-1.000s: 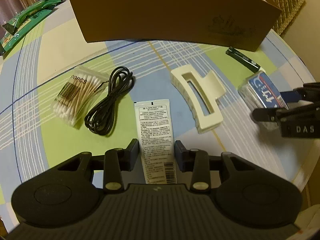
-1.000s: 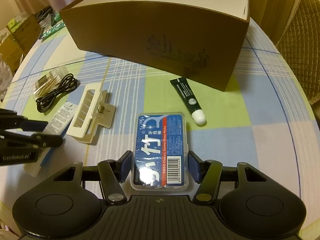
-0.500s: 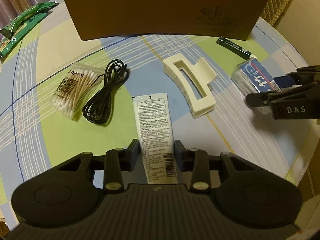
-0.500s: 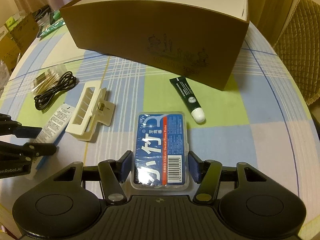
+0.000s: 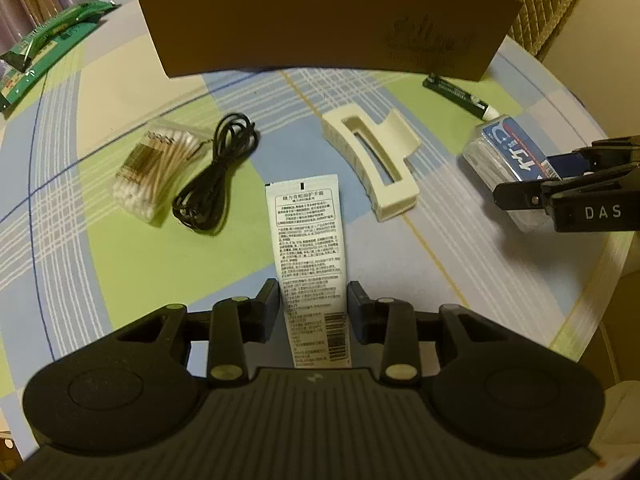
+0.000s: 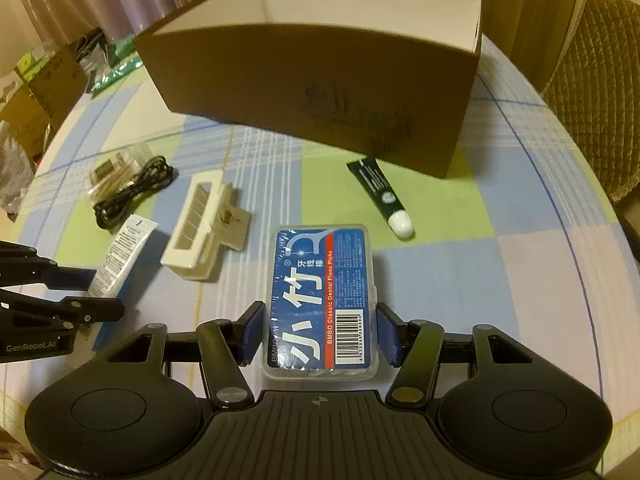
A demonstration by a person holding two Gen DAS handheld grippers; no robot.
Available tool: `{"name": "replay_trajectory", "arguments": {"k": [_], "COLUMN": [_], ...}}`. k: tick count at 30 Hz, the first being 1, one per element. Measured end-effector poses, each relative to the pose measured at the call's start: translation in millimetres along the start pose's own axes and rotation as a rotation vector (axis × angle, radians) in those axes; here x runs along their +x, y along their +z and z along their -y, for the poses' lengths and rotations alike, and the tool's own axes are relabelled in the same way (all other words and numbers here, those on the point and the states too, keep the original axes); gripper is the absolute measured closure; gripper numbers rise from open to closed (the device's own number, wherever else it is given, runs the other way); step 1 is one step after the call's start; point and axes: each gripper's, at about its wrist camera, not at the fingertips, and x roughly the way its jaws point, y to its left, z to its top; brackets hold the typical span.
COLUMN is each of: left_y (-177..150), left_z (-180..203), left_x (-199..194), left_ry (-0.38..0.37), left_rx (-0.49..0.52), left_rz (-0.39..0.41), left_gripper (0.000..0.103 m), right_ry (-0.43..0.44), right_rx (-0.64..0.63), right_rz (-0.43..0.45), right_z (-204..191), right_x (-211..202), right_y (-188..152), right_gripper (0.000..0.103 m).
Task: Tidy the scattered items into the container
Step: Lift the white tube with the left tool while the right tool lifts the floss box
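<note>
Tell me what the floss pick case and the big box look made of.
Floss pick case: clear, glossy hard plastic, seemingly; white picks show through its edges. Big box: matte brown cardboard by the look, with thin straight walls and a white inside.

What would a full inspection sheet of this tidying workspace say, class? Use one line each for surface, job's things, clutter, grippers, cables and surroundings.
Surface: round table under a checked cloth.
Job's things: open cardboard box; white tube; floss pick box; cream hair clip; cotton swabs; dark green tube.
Clutter: green packets at the far left edge.
Grippers: left gripper shut on the white tube; right gripper shut on the floss pick box.
Cables: coiled black cable touching the swabs.
Surroundings: woven chair, curtains, stacked cartons.
</note>
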Motion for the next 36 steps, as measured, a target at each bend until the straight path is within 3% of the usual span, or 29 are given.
{"name": "replay_trajectory", "arguments": {"k": [18,36], "left_y": [14,16], "left_z": [-9,-9], "left_x": [-39,-44], "left_ry": [-0.001,-0.008], "left_rx": [-0.018,-0.011], "left_rz": [0.166,0.198], "left_gripper": [0.073,0.075], "right_ry": [0.007,0.009], "right_rx": [0.008,0.009], "right_rz": [0.042,0.052], "right_z": [-9,-12], "right_x": [-13,-15], "right_y": [8,11], "right_gripper": [0.048,0.048]}}
